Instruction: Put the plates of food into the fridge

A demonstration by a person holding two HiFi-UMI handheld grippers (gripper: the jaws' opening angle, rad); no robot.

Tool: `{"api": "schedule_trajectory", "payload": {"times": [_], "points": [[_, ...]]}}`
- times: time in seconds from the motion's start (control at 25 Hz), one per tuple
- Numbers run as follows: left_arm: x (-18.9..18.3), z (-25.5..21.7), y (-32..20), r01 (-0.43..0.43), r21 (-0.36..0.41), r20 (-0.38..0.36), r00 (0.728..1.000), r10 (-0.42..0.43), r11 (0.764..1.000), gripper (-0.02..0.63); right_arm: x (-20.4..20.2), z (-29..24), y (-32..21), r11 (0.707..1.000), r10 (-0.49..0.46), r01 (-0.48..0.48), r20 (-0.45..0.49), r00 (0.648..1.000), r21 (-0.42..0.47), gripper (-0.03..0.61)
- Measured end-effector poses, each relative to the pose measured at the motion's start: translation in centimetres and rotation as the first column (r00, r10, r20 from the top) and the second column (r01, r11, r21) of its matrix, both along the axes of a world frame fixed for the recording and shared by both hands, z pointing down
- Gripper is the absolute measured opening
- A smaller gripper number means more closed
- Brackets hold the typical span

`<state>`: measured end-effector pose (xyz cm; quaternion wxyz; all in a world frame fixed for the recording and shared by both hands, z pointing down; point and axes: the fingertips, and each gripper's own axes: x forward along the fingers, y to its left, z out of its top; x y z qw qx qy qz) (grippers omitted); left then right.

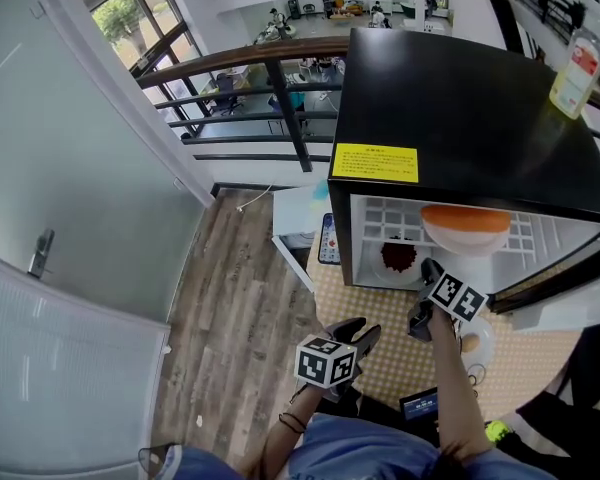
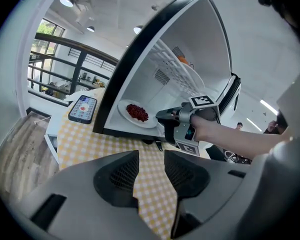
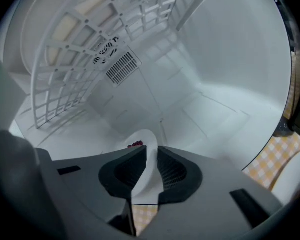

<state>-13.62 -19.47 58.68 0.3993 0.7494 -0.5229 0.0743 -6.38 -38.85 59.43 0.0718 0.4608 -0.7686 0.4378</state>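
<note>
Yellow-labelled fridge (image 1: 460, 88): plate (image 2: 135, 113) in right gripper (image 1: 426, 268)

Wood-plank floor (image 1: 220, 298), dark balcony railing (image 1: 260, 57), bright window (image 1: 132, 16).

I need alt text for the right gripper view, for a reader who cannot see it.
The right gripper is shut on the rim of a white plate of red food, inside the white fridge. A wire shelf spans the upper left; a checked tablecloth shows at the lower right.

Smooth black fridge (image 1: 460, 88), white plastic inside; checked cloth tablecloth (image 1: 400, 343); wood-grain floor (image 1: 230, 268).
</note>
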Motion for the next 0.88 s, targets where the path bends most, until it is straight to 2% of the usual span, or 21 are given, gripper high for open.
{"api": "schedule_trajectory", "payload": {"times": [0.08, 0.24, 0.36, 0.6, 0.88], "points": [[0.2, -0.4, 0.0, -0.01, 0.012, 0.006, 1.0, 0.01, 1.0, 0.164, 0.0, -0.6, 0.3, 0.999, -0.031, 0.032, -0.02, 0.999, 0.038, 0.081], [0.6, -1.5, -0.1, -0.017, 0.044, 0.007, 1.0, 0.017, 0.999, 0.164, 0.6, -2.2, 0.8, 0.99, -0.08, 0.093, -0.11, 0.991, 0.109, 0.081], [0.7, -2.7, 0.0, -0.015, 0.075, 0.014, 1.0, 0.014, 0.997, 0.164, 1.2, -3.7, 2.1, 0.98, -0.109, 0.13, -0.142, 0.984, 0.149, 0.081], [1.3, -5.7, 0.0, -0.017, 0.168, 0.04, 0.999, 0.01, 0.986, 0.164, 2.0, -5.7, 6.8, 0.954, -0.212, 0.233, -0.129, 0.969, 0.188, 0.08], [3.3, -9.8, 0.8, -0.025, 0.303, 0.044, 0.999, 0.012, 0.953, 0.159, 3.8, -9.3, 12.7, 0.908, -0.329, 0.342, -0.095, 0.94, 0.243, 0.077]]}}
